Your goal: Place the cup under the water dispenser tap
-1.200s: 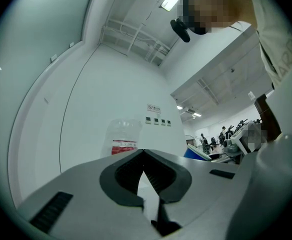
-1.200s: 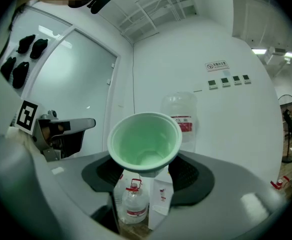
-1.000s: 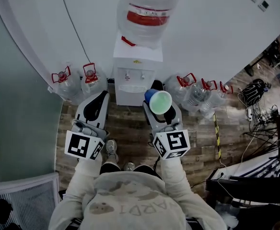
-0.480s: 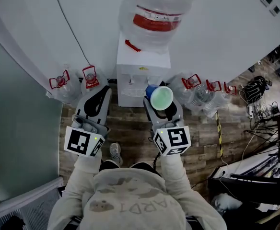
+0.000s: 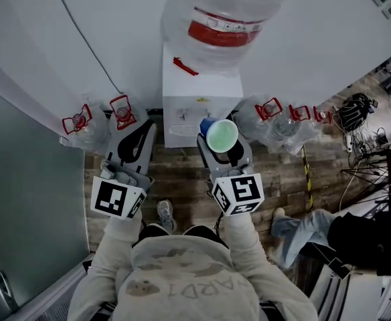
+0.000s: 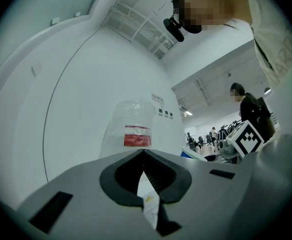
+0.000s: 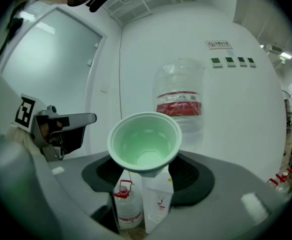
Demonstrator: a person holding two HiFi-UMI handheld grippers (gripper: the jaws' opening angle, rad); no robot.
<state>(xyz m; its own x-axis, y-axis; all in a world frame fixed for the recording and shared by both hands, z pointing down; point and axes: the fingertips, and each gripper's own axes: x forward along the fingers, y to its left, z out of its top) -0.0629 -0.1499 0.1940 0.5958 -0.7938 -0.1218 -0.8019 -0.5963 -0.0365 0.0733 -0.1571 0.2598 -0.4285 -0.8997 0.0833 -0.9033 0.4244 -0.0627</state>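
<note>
1. Left-side risk: the left gripper (image 5: 132, 142) is hanging above the spare bottles (image 5: 118, 111), which are standing on the floor just beside the water dispenser (image 5: 199, 102). If that hand is carried forward with the other one, it could be knocking a red handle.
2. Middle risk: the taps are showing too small to make out clearly, and the recess below them is looking narrow. A cup (image 5: 221, 136) coming in too high or off-centre could be striking the front panel and tipping in the grip.
3. Right-side risk: the jaws are gripping the cup low, at its base, so the wide mouth is standing free above them. That hold is probably letting it rock, and an early release would be dropping it to the floor.
4. Left tongs: the jaws are meeting at their tips and are carrying nothing.
5. Right tongs: the right gripper (image 5: 217, 147) is standing wide, its pads pressing on the cup's base. The cup is sitting mouth up and empty, in front of the dispenser and not yet under a tap.
</note>
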